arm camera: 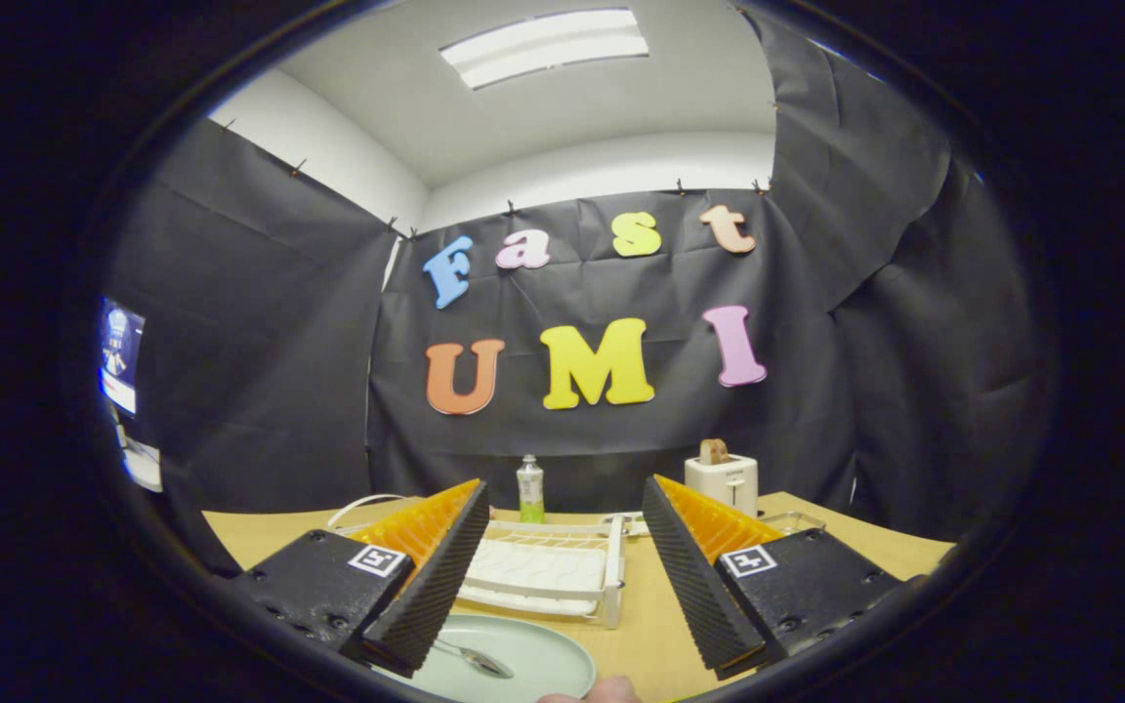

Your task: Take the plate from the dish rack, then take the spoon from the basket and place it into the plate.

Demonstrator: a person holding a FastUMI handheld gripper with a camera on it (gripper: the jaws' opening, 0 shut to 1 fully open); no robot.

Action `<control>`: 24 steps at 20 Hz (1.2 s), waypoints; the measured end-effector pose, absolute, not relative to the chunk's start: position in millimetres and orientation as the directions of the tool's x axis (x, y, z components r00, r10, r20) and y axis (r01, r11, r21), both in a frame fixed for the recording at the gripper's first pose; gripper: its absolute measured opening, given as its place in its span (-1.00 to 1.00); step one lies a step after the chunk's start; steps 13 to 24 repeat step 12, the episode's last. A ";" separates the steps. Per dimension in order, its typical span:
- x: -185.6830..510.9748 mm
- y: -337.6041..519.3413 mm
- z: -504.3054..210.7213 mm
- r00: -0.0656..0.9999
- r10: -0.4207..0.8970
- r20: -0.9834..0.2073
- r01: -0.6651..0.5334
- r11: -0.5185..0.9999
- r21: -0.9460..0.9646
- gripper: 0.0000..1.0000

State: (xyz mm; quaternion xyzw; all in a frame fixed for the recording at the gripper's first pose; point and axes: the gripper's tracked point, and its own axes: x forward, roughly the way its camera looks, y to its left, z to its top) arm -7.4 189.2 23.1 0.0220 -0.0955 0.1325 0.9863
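Spoon: small shiny metal spoon (475, 660) lies inside the pale green round plate (548, 664), bowl end toward the plate's middle, handle running under the left finger.
Plate: sits flat on the light wooden bench (655, 625), just in front of the white wire dish rack (548, 576); the rack looks empty.
Tongs (558, 571): fingers spread wide, holding nothing, raised above plate and rack.
Task state: judged done, spoon in plate.
Handling, spoon: likely light, stiff, slippery; best pinched across the handle.
Handling, plate: likely rigid, smooth, breakable if ceramic; grip by the rim.
Beyond rack: clear bottle with green label (529, 488), white toaster holding bread (722, 480), both near the black cloth wall.
Near edge: a fingertip (590, 693) of the person.
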 end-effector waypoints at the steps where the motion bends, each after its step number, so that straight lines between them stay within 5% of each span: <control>1: -7.5 187.3 21.5 0.949 0.253 0.188 -0.261 0.965 0.020 1.00; 24: -8.6 161.6 15.9 0.975 0.190 0.118 -0.197 0.979 0.046 1.00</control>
